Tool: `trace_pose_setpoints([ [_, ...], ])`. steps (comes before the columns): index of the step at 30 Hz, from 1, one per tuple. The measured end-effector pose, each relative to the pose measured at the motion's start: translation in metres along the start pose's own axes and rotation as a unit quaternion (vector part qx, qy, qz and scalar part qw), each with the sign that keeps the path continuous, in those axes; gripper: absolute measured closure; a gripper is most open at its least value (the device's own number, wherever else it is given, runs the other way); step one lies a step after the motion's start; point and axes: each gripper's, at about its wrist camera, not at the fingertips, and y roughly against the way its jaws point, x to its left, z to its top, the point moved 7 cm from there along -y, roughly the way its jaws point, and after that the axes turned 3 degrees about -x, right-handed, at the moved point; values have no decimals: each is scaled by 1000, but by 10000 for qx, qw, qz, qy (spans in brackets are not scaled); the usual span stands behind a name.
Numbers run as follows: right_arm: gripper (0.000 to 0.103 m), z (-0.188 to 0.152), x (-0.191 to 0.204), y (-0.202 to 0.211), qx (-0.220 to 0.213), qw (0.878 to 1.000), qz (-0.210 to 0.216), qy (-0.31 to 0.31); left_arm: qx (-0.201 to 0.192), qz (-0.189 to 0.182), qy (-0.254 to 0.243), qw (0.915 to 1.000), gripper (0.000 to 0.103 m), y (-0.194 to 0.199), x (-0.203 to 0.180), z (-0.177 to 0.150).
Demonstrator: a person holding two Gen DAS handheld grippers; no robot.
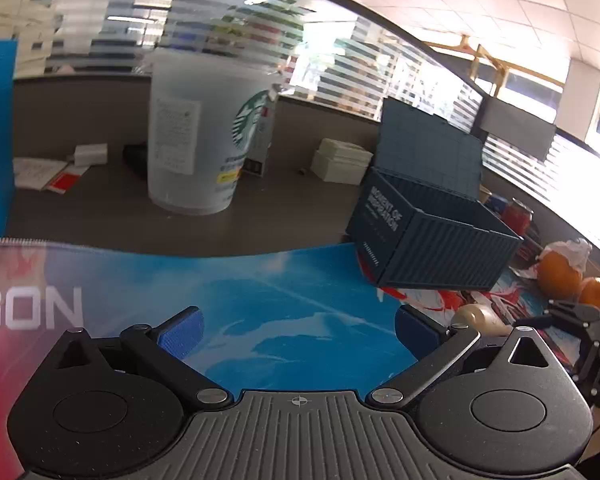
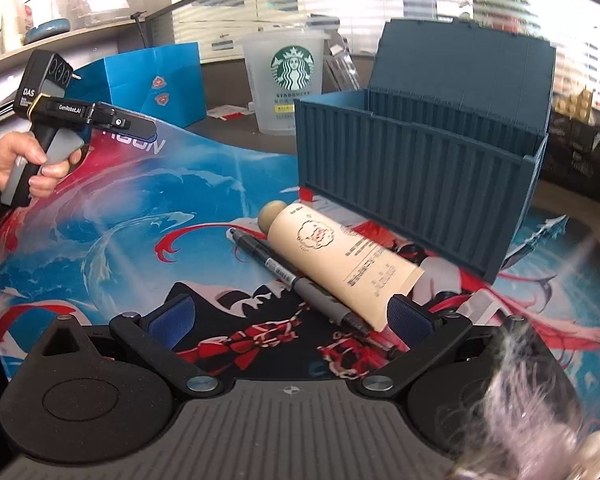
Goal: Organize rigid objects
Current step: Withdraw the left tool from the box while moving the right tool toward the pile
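A dark blue container-shaped box (image 2: 416, 176) stands open on the printed mat (image 2: 120, 220), lid up; it also shows in the left wrist view (image 1: 428, 240). A beige tube with a round cap (image 2: 340, 256) lies in front of it, with a black marker pen (image 2: 292, 276) beside it. My right gripper (image 2: 290, 320) is open just short of the near ends of pen and tube, the tube's end next to the right pad. My left gripper (image 1: 298, 330) is open and empty above the mat; it appears held by a hand in the right wrist view (image 2: 140, 130).
A clear Starbucks cup (image 1: 196, 136) stands behind the mat, also in the right wrist view (image 2: 286, 80). A blue paper bag (image 2: 156, 80) stands at the back left. Oranges (image 1: 560, 276) lie at the right, small boxes (image 1: 340, 160) at the back.
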Motion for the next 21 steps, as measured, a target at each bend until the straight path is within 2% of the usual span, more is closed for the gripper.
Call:
trace_pose_setpoints([
  [4,0,-2,15,-7,259,9996,48,44,52,58,180,9998,1,2,9,-6],
  [8,0,4,41,-6,240,9974,648,192,75,82,297,9995,0,1,14,-10],
  [10,0,8,42,-10,169,9980,560,246,82,116,364,9992,0,1,17,-11],
  [13,6,8,39,-23,317,9987,360,196,107,157,393,9990,0,0,18,-14],
  [16,17,5,43,-27,378,9979,347,392,159,206,397,9989,0,-3,20,-17],
  [18,34,5,47,-26,363,9969,368,593,221,219,412,9987,0,-6,21,-20],
  [19,39,6,48,-27,355,9965,376,651,258,228,409,9986,0,-7,21,-21],
  [21,57,7,49,-25,351,9960,423,705,320,255,380,9984,0,-10,21,-24],
])
